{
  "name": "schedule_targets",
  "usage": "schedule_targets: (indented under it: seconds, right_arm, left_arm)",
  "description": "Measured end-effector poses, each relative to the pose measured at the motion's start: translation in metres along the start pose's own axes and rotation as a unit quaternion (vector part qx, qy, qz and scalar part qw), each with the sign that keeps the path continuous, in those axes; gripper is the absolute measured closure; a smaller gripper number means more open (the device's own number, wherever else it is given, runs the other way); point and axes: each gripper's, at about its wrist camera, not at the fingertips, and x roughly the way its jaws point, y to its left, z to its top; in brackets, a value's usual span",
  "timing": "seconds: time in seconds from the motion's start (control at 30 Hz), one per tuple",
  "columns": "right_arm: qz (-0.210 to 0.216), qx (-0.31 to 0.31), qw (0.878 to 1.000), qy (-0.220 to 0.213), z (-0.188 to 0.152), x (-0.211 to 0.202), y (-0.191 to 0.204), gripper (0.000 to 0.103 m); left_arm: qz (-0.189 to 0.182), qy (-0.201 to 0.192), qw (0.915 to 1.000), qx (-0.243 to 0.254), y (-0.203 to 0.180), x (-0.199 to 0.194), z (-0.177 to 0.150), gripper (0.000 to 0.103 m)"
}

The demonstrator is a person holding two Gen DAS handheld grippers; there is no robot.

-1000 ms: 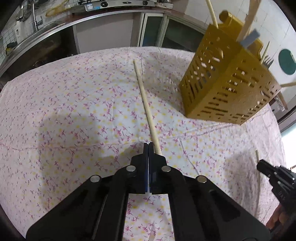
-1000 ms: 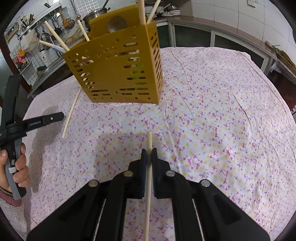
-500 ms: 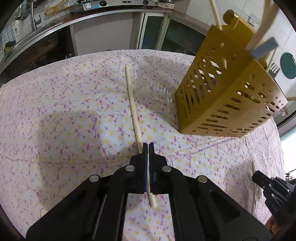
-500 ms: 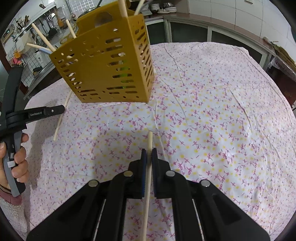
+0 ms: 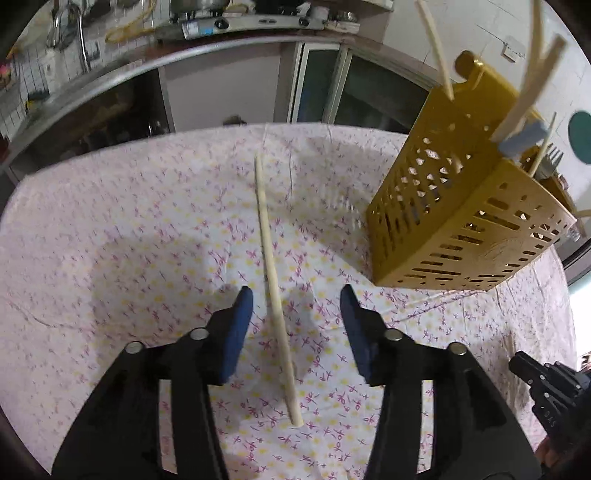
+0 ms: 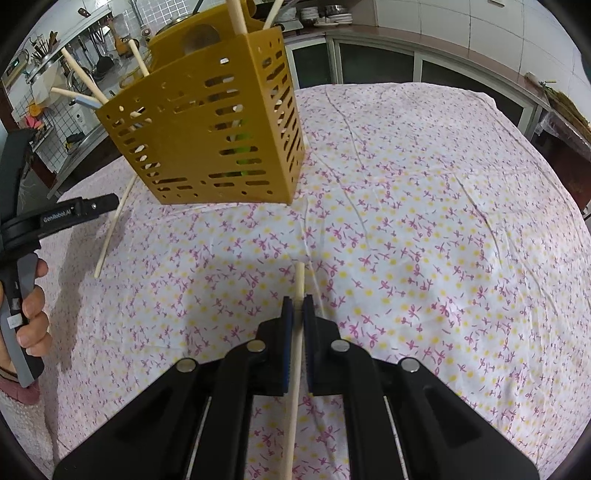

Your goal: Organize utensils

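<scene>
A pale wooden chopstick (image 5: pixel 271 273) lies on the floral tablecloth. My left gripper (image 5: pixel 296 299) is open, its jaws wide on either side of the chopstick and not touching it. A yellow perforated utensil caddy (image 5: pixel 461 206) stands to the right and holds chopsticks, a fork and a blue-handled utensil. My right gripper (image 6: pixel 298 306) is shut on a second wooden chopstick (image 6: pixel 295 354), held just above the cloth in front of the caddy (image 6: pixel 210 136). The loose chopstick (image 6: pixel 112 229) shows left of the caddy, near the left gripper's arm (image 6: pixel 59 218).
The floral cloth (image 6: pixel 424 229) covers the whole table. A kitchen counter with a sink and stove (image 5: pixel 221 26) runs behind the table. The right gripper's tip (image 5: pixel 546 380) shows at the lower right of the left wrist view.
My left gripper has opened and let go of the chopstick, which now lies on the cloth between its jaws. My right gripper has kept its chopstick and moved a little closer to the caddy.
</scene>
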Motion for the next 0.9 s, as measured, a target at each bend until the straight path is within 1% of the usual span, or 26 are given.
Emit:
schedule_targets:
  seconds: [0.07,0.13,0.17,0.2,0.27,0.4,0.57,0.63,0.67,0.73,0.8,0.83,0.9]
  right_arm:
    - [0.000,0.004,1.000,0.000,-0.001,0.001,-0.001,0.097]
    - [0.003,0.007,1.000,0.002,-0.002,0.002,-0.002,0.097]
    - [0.003,0.007,1.000,0.002,-0.002,0.001,-0.002,0.097]
    - [0.003,0.007,1.000,0.002,-0.002,0.001,-0.002,0.097]
    - [0.003,0.007,1.000,0.003,-0.002,0.001,-0.003,0.097]
    - [0.002,0.004,1.000,0.007,-0.002,0.002,-0.004,0.097]
    - [-0.003,0.002,1.000,0.013,-0.001,0.005,-0.003,0.097]
    - [-0.003,0.002,1.000,0.011,-0.002,0.003,-0.003,0.097]
    - [-0.004,0.001,1.000,0.008,-0.002,0.001,-0.002,0.097]
    - [-0.004,0.000,1.000,0.000,-0.002,-0.004,-0.002,0.097]
    - [0.000,0.001,1.000,-0.008,-0.001,-0.011,-0.001,0.097]
    - [0.002,0.000,1.000,-0.017,0.000,-0.017,-0.001,0.097]
    - [0.004,-0.003,1.000,-0.030,0.000,-0.027,0.001,0.097]
  left_arm:
    - [0.000,0.002,1.0000,-0.001,0.001,-0.003,0.000,0.052]
    - [-0.006,0.016,0.9998,-0.007,0.002,0.004,0.003,0.056]
    - [-0.008,0.021,0.9997,-0.008,0.003,0.008,0.004,0.065]
    - [-0.009,0.028,0.9995,-0.012,0.004,0.013,0.006,0.078]
    - [-0.015,0.042,0.9988,-0.019,0.007,0.022,0.009,0.087]
    - [-0.014,0.047,0.9985,-0.025,0.010,0.033,0.014,0.088]
    - [0.000,0.056,0.9984,-0.013,0.004,0.038,0.024,0.089]
    - [0.004,0.056,0.9984,-0.009,0.003,0.039,0.027,0.095]
    - [-0.001,0.056,0.9984,-0.008,0.003,0.038,0.027,0.097]
    - [-0.013,0.053,0.9985,-0.008,0.006,0.033,0.023,0.097]
    - [-0.018,0.042,0.9989,-0.004,0.008,0.021,0.012,0.099]
    - [-0.019,0.036,0.9992,-0.004,0.011,0.016,0.007,0.099]
    - [-0.034,0.012,0.9993,-0.004,0.017,-0.007,-0.004,0.099]
